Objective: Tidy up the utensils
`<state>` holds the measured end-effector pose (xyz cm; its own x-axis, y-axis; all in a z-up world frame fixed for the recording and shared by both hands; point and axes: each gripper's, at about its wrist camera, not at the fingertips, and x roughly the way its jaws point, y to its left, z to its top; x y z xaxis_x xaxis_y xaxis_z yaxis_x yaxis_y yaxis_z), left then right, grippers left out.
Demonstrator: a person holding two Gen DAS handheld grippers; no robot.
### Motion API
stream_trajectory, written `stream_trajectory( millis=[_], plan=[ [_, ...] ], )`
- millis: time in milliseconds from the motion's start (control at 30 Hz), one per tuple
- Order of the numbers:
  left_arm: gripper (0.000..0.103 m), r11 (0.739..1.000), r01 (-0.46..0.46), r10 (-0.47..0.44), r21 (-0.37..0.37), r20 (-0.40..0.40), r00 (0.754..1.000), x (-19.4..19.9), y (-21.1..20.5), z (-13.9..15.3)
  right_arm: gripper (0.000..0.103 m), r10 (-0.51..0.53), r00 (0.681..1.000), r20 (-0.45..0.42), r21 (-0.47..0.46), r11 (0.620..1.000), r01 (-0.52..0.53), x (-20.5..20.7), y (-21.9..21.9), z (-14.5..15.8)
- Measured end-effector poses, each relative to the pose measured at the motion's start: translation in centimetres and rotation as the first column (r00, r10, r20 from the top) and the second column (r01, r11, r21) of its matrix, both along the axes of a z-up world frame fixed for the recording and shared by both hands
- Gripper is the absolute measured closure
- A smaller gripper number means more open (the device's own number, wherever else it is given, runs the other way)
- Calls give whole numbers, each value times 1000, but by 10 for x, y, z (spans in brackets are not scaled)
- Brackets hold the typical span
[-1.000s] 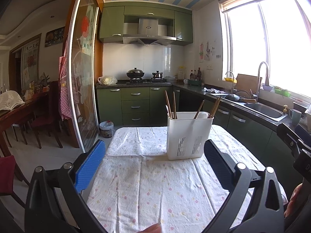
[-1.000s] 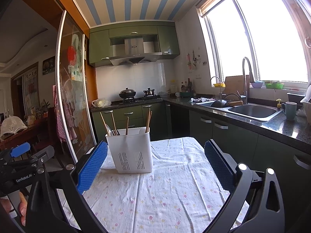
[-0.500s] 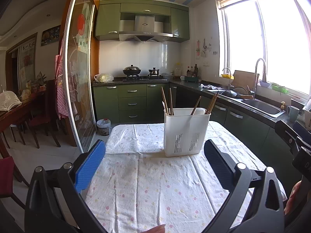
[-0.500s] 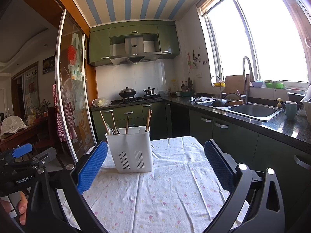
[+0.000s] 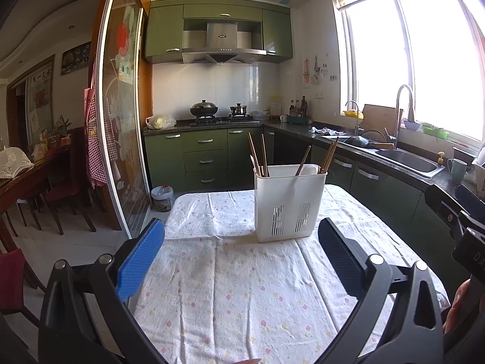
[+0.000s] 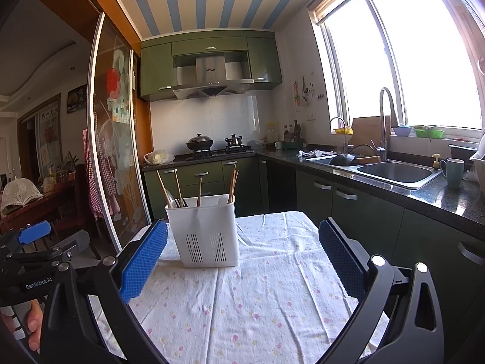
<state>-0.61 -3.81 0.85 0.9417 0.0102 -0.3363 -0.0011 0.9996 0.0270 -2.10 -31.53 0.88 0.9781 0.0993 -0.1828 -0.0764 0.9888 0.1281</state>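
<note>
A white slotted utensil holder (image 5: pixel 289 202) (image 6: pixel 204 232) stands upright on a table covered with a flowered cloth (image 5: pixel 239 282) (image 6: pixel 266 297). Several wooden chopsticks (image 5: pixel 263 157) (image 6: pixel 233 182) lean in it, and a white spoon (image 6: pixel 169 198) shows at its left side. My left gripper (image 5: pixel 241 242) is open, held above the near cloth, short of the holder, with nothing between its fingers. My right gripper (image 6: pixel 242 244) is open too, to the right of the holder and nearer than it, with nothing in it.
Green kitchen cabinets, a stove with pots (image 5: pixel 203 110) and a counter with a sink (image 6: pixel 397 171) and a mug (image 6: pixel 453 171) lie behind and to the right. A sliding glass door (image 5: pixel 122 139) stands left. A hand (image 6: pixel 33 323) holds the left gripper's handle.
The left gripper's view has drifted, so the holder sits slightly lower and more to the left in it. The right gripper has barely moved. Both stay open.
</note>
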Motion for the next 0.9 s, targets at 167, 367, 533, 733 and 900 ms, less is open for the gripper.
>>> stream_trajectory(
  millis=[167, 367, 533, 733, 900],
  plan=[
    [7, 1000, 11, -11, -9, -4, 1000, 1, 0, -2, 5, 4, 1000, -3, -1, 1000, -4, 0, 0, -2],
    [7, 999, 37, -37, -36, -13, 999, 2, 1, -3, 5, 4, 1000, -5, -1, 1000, -4, 1, 0, -5],
    [7, 999, 41, -42, -35, -19, 999, 3, 0, -4, 5, 6, 1000, -6, -3, 1000, -6, 2, 0, -5],
    [7, 999, 35, -35, -26, -15, 999, 3, 0, -5, 5, 7, 1000, -7, -3, 1000, -7, 3, 0, -5],
    [7, 998, 51, -52, -38, -14, 999, 3, 1, -4, 5, 7, 1000, -8, -4, 1000, -7, 2, 0, -5]
  ],
)
